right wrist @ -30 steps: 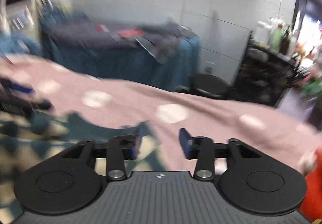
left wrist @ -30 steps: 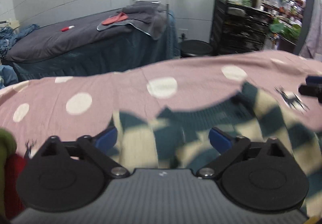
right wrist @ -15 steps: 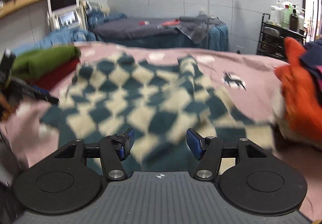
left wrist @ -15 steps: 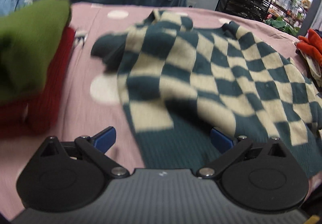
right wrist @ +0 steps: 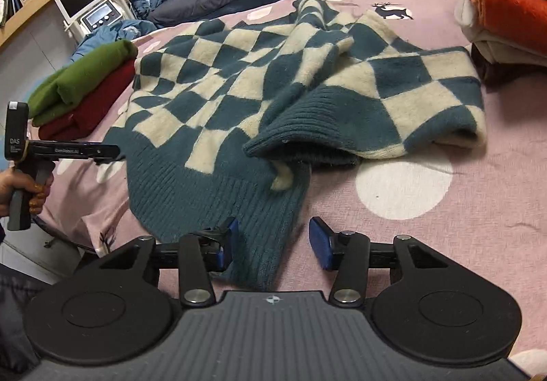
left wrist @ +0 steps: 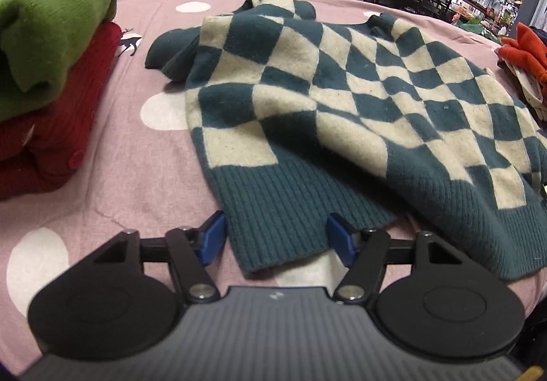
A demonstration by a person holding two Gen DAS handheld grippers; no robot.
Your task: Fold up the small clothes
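At the far left of the bed, a folded green sweater (left wrist: 51, 25) sits on top of a folded red sweater (left wrist: 51, 128), both resting on the pink spotted bedspread (left wrist: 143, 182). In the right wrist view the same stack shows beside a hand (right wrist: 13, 189) that grips the handle of the left gripper (left wrist: 275, 239).

Right of the stack, the checkered sweater (left wrist: 342, 90), teal and cream, lies spread across the middle of the bedspread, rumpled, with its ribbed teal hem toward the cameras. The left corner of that hem lies between the left gripper's 2 blue pads (left wrist: 212, 237). The jaws are closing around it; the pads stand just beside the fabric edges and do not yet press it.

Further right, one sleeve is folded over the body of the sweater, its ribbed cuff (right wrist: 301, 128) pointing toward the middle. The right corner of the hem reaches down to the right gripper (right wrist: 275, 240). Its jaws are also closing: the left pad touches or overlaps the fabric, the right pad (right wrist: 319, 242) stands clear over bare bedspread, so nothing is clamped.

At the far right edge, an orange garment (right wrist: 506, 1) tops a pile of clothes next to the sweater.
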